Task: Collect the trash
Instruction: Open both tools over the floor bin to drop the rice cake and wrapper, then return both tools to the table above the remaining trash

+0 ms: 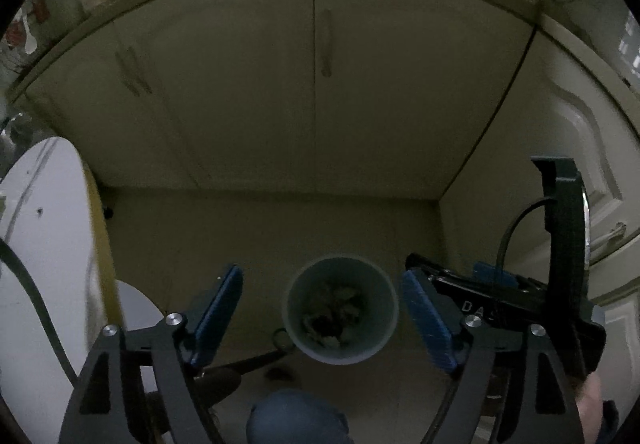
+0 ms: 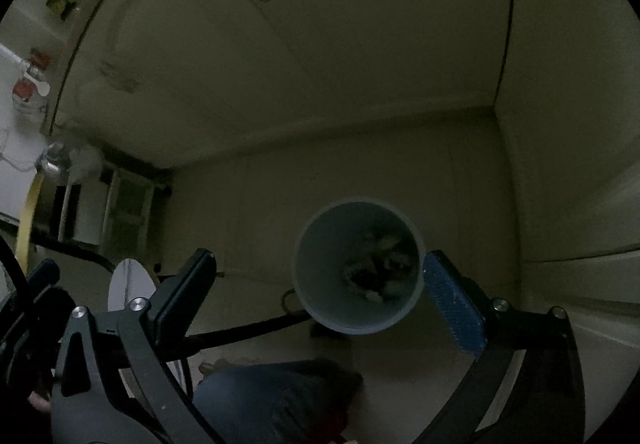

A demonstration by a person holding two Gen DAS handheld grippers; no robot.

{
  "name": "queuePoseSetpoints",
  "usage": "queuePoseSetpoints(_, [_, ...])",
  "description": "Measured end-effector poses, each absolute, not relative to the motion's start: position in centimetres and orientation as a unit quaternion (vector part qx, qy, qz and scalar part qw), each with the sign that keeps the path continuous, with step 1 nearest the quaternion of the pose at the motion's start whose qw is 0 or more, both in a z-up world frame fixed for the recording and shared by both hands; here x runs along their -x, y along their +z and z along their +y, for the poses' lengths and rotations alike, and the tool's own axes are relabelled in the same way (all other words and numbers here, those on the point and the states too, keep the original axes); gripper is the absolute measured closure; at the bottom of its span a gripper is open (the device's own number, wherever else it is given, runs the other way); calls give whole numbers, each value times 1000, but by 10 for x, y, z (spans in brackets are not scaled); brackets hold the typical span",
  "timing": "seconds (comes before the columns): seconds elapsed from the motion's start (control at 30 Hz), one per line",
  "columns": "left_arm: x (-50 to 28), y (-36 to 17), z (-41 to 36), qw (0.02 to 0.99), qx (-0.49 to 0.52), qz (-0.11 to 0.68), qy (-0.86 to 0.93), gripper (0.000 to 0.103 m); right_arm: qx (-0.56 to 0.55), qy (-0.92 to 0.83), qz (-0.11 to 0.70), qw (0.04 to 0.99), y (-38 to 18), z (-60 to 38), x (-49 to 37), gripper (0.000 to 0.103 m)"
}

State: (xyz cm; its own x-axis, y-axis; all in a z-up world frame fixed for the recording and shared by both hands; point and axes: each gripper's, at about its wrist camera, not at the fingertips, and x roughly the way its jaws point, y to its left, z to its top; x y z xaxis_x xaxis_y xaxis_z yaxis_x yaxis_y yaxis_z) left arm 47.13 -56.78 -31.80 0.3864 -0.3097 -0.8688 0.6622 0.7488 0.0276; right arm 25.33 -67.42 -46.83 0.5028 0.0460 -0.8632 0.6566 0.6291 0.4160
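A pale blue round bin (image 1: 376,340) stands on the floor below me, with crumpled trash (image 1: 334,314) in its bottom. My left gripper (image 1: 322,318) hangs open and empty above it, the blue-padded fingers (image 1: 218,308) wide to either side. In the right wrist view the same bin (image 2: 320,276) holds the trash (image 2: 380,264). My right gripper (image 2: 320,296) is open and empty above it, its right pad beside the bin's rim. The right gripper's body (image 1: 520,300) also shows at the right of the left wrist view.
Cream cabinet doors (image 1: 312,84) rise behind the bin and a white panelled door (image 1: 580,172) stands to the right. A white board with a yellow edge (image 1: 48,244) leans at the left. A black cable (image 2: 240,332) crosses the floor. A blue-jeaned knee (image 1: 292,420) is below.
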Motion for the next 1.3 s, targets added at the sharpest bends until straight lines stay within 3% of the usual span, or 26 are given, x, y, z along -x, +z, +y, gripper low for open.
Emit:
queuePoseSetpoints(0.27, [-448,-286,-550,831,-168,426,-317,19,-365,-207,425,802,-421,-658,-239,0])
queuePoseSetpoints(0.63, [-413,-218,-476,883,-120,342,-298,10,-305,-203,354,861,-307,-600,-233,0])
queuePoseSetpoints(1.03, [-348,-152,-285,935,-58,254,-239,5,-200,-139,272,931,-184,-469,-247,0])
queuePoseSetpoints(1.3, [-293,-139,-169,960,-18,218,-174,1,-108,-99,242,959,-143,-358,-277,0])
